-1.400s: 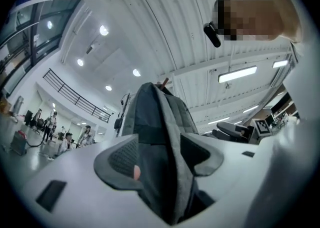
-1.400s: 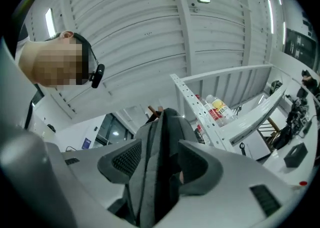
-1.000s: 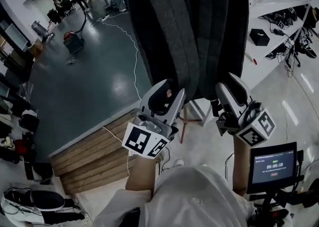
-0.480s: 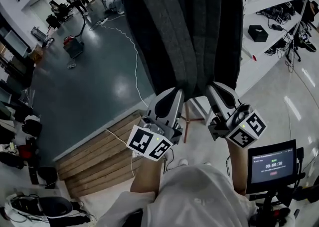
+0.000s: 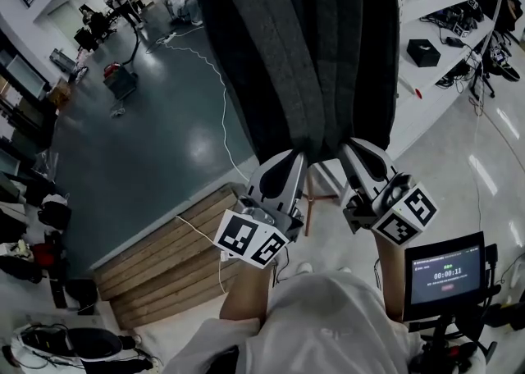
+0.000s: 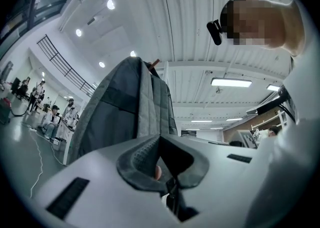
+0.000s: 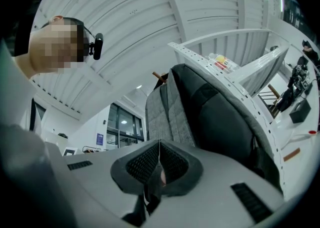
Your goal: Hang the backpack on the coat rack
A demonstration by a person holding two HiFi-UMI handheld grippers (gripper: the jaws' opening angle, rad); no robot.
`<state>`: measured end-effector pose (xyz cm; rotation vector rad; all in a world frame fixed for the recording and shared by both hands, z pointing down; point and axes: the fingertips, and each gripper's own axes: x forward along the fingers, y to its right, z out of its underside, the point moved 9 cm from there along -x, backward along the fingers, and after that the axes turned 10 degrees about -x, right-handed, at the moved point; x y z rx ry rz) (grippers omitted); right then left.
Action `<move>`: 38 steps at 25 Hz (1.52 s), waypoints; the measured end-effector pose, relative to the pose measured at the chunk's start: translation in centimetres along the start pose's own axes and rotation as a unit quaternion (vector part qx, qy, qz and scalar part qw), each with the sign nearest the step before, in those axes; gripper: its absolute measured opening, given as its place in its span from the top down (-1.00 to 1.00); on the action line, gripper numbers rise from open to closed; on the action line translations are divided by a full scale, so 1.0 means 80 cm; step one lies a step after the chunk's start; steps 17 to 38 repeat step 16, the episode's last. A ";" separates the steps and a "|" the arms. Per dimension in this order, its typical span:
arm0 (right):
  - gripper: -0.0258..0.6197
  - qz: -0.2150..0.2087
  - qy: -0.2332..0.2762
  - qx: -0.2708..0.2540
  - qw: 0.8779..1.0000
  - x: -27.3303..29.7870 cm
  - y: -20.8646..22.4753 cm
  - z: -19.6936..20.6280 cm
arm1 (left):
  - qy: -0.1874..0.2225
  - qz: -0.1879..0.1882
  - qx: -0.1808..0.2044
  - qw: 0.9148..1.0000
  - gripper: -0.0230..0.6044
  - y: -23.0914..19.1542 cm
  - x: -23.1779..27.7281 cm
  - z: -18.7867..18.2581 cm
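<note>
Backpack (image 5: 303, 44): being held up in the frame's upper centre; soft, sagging, probably weighty.
Left gripper (image 5: 286, 162): jaws being pressed together on its bottom strap.
Right gripper (image 5: 358, 153): jaws being pressed together likewise.
Hold: being taken at both bottom corners.

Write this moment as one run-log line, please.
left gripper: shut on backpack lower end | right gripper: shut on backpack lower end | backpack: upright above both
</note>
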<state>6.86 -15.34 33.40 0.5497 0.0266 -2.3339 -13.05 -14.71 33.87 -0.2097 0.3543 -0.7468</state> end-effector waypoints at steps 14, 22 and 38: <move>0.87 0.003 0.003 0.002 1.000 -0.003 0.009 0.005 | 0.010 -0.017 -0.004 1.000 0.90 -0.011 -0.001 0.001; 0.87 0.002 0.003 0.001 1.000 -0.003 0.008 0.004 | 0.009 -0.018 -0.006 1.000 0.90 -0.011 -0.001 0.003; 0.87 0.002 0.003 0.001 1.000 -0.003 0.008 0.004 | 0.009 -0.018 -0.006 1.000 0.90 -0.011 -0.001 0.003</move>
